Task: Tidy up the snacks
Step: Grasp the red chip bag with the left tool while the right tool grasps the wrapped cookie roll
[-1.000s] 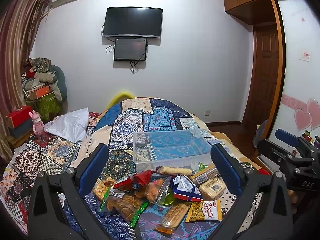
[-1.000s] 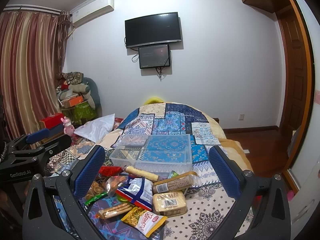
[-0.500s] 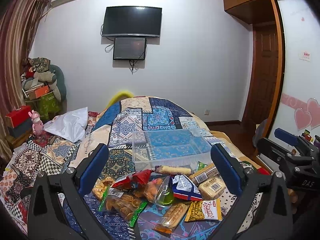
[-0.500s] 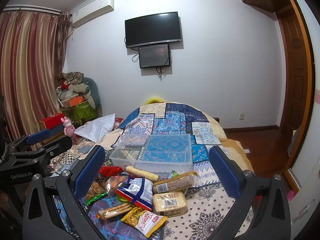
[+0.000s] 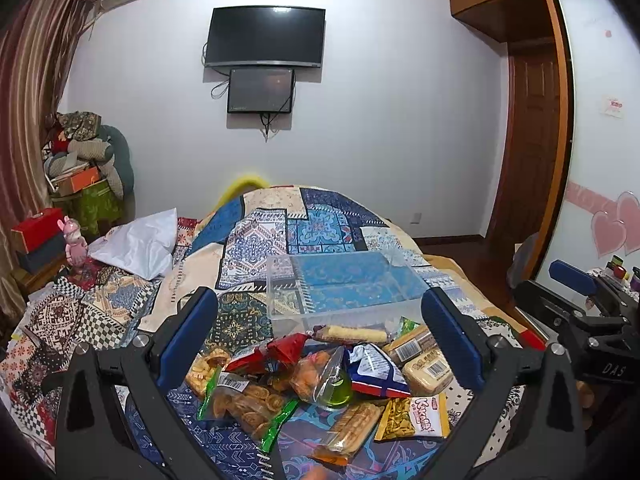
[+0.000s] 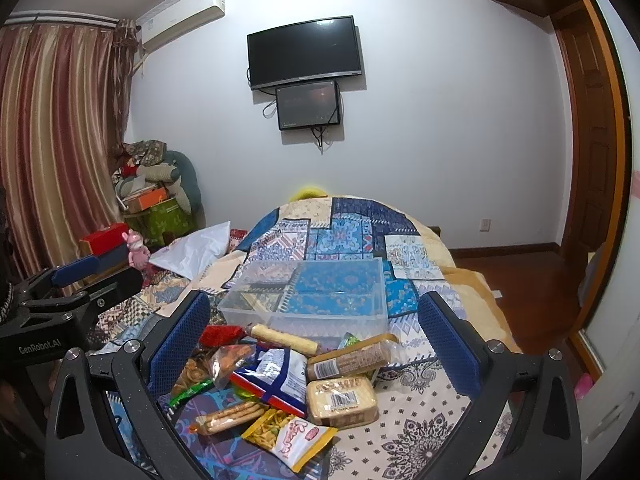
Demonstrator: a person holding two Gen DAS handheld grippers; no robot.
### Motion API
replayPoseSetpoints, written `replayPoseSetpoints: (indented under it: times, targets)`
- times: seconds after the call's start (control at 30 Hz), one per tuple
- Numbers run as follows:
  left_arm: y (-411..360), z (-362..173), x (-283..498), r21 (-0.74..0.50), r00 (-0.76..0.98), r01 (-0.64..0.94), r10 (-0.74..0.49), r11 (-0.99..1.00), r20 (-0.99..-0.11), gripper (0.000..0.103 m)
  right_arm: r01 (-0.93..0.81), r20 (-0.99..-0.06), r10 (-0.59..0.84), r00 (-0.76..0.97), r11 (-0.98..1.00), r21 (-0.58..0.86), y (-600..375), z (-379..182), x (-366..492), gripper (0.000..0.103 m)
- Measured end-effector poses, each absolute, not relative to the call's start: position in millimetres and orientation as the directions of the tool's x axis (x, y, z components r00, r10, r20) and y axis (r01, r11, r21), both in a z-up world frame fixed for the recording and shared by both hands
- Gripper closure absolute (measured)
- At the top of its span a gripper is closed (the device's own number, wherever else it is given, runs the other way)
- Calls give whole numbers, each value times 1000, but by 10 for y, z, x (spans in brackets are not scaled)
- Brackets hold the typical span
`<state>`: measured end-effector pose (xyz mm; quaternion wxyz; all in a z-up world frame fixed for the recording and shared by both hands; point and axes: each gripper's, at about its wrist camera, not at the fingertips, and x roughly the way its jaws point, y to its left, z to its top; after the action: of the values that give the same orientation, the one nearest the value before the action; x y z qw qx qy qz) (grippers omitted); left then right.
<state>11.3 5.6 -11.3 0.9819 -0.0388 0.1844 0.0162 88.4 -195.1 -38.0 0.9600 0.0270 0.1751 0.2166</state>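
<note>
Crinkly foil and clear film make up nearly all of the snack pile, which lies on the bed at the near edge of the quilt, just in front of the clear plastic bin. I judge every packet light, and most of them slippery and easily crushed. The yellow peanut bag nearest me is soft and puffed, so I would pinch it by a sealed end seam, not across the belly. The square biscuit pack beside it looks firmer, and its flat sides would take a squeeze. The wrapped cracker sleeve to its left and the long roll resting against the bin's near wall are stiff but brittle, so a light grip around the middle suits them. The bin itself looks empty, rigid and thin-walled.

My right gripper hangs above the pile with its blue pads spread wide, holding nothing. My left gripper hovers to the left of it, equally wide apart and empty. Beyond the bed, a dark television hangs on the far wall.
</note>
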Motion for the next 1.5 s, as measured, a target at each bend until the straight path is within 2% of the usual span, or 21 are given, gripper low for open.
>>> replayPoseSetpoints:
  times: [0.3, 0.33, 0.4, 0.63, 0.83, 1.07, 1.23, 1.33, 1.43, 1.5]
  targets:
    - [149, -437, 406, -101, 890, -34, -16, 994, -456, 1, -378, -431, 408, 805, 912, 156, -2047, -657, 1161, 0]
    - [164, -497, 451, -106, 881, -35, -20, 994, -473, 2, -373, -454, 406, 793, 913, 164, -2060, -714, 1214, 0]
    - [188, -619, 539, -105, 860, -41, -18, 994, -509, 11, -363, -496, 402, 770, 915, 178, -2081, -822, 1304, 0]
    - [447, -975, 803, -99, 800, -110, 29, 989, -599, 12, -310, -625, 382, 681, 923, 226, -2180, -1223, 1593, 2]
    - [626, -1240, 1083, -112, 748, -118, 14, 987, -664, 11, -291, -659, 383, 648, 923, 250, -2212, -1344, 1761, 3]
    - [659, -1446, 1350, -144, 709, -127, -12, 981, -706, 7, -306, -670, 430, 606, 903, 303, -2129, -1453, 1942, 13]
    - [687, -1569, 1486, -158, 687, -129, -26, 979, -726, 7, -304, -677, 464, 572, 886, 350, -2060, -1557, 2070, 17]
    - [710, -1587, 1542, -173, 687, -135, -33, 976, -726, 7, -293, -680, 478, 556, 878, 378, -2032, -1606, 2126, 24]
    - [759, -1646, 1601, -205, 678, -151, -50, 967, -734, 7, -288, -682, 494, 539, 869, 402, -2011, -1655, 2158, 39]
    - [791, -1675, 1596, -224, 679, -159, -58, 962, -732, 16, -286, -679, 500, 538, 866, 410, -2001, -1651, 2154, 41]
